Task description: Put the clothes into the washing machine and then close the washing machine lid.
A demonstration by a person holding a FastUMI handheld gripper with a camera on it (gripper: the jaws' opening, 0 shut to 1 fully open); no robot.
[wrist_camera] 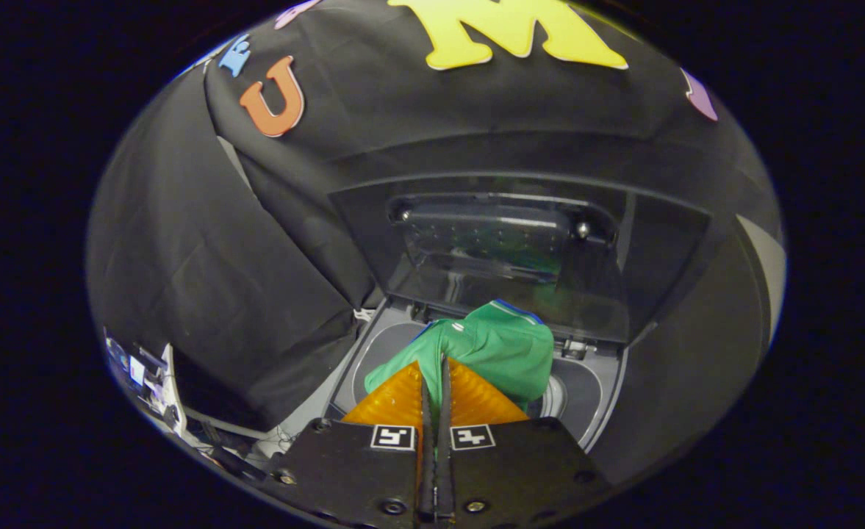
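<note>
Gripper [436,371] fingers [395,400] orange, ribbed, pressed nearly together with only a thin slit between them, pinching a fold of green garment [502,345] at the tips. Both pads sit against the fabric. Black finger mounts below carry small square markers [392,437].

Green garment bunched up just ahead of the fingers, hanging from the pinch, over the washing machine opening [575,393]. Blue trim [517,307] shows on the far top edge of the garment, and a small white patch on its left shoulder area. The cloth drapes down toward the drum; how far it reaches inside, cannot tell.

Washing machine: grey top panel around the garment, round drum rim [555,400] visible right of the garment, curved grey recess on the left of it. Top-loader.

Washing machine lid [505,242] beyond the garment, standing open, tilted back, dark and glossy with a translucent window panel reflecting green. Hinge parts [575,345] at the lid base, right behind the garment.

Black cloth wall [204,279] behind and left of the lid. Cluttered bits and white cabling [153,382] far left of the machine, too small to identify.
</note>
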